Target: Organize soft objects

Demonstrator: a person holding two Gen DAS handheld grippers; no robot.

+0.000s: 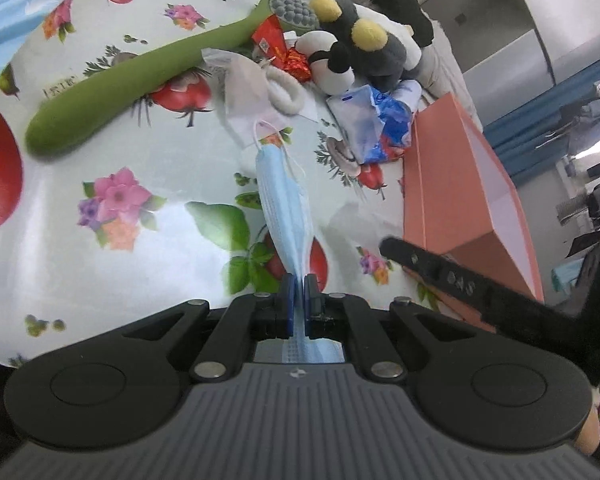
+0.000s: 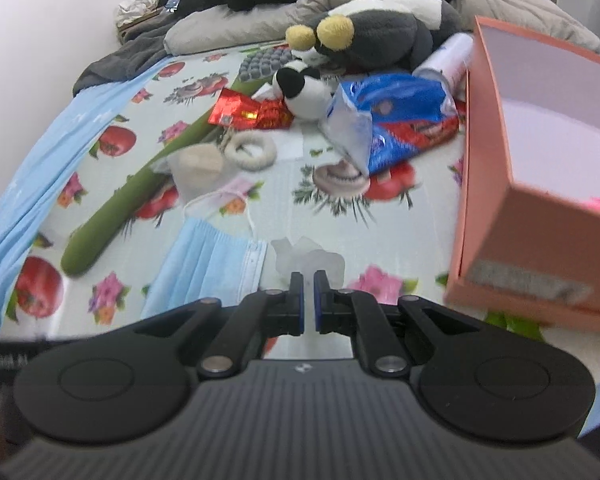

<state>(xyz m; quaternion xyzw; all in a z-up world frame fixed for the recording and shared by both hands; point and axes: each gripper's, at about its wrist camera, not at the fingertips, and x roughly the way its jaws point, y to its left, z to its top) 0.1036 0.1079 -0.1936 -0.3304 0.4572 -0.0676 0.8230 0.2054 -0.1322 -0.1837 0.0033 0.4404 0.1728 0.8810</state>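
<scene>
**Mask in the left fingers, most of the pile still waiting**

The left gripper (image 1: 299,280) has its fingers pinched on a blue face mask (image 1: 286,208), which hangs folded lengthwise from the pads above the tablecloth (image 1: 148,160); its white ear loops trail toward the heap. The right gripper (image 2: 309,280) has its fingers drawn nearly together, and a crumpled bit of clear film (image 2: 308,258) lies right at their tips; whether they pinch it I cannot tell.

The open pink box (image 2: 496,208) stands at the right edge. Something bright pink shows inside near one corner, so the sorting looks barely begun. Still out on the cloth: a long green plush stalk (image 1: 112,92), a small panda plush (image 1: 332,64), a large grey plush with yellow ears (image 2: 364,40), a fuzzy white ring (image 2: 252,150) and a blue plastic packet (image 2: 396,116).

The mask is thin pleated fabric, limp and light. The plush toys are rounded and fleecy, the packet crinkly and glossy, the box stiff card with straight walls, and the flower-and-fruit cloth smooth with a sheen.
</scene>
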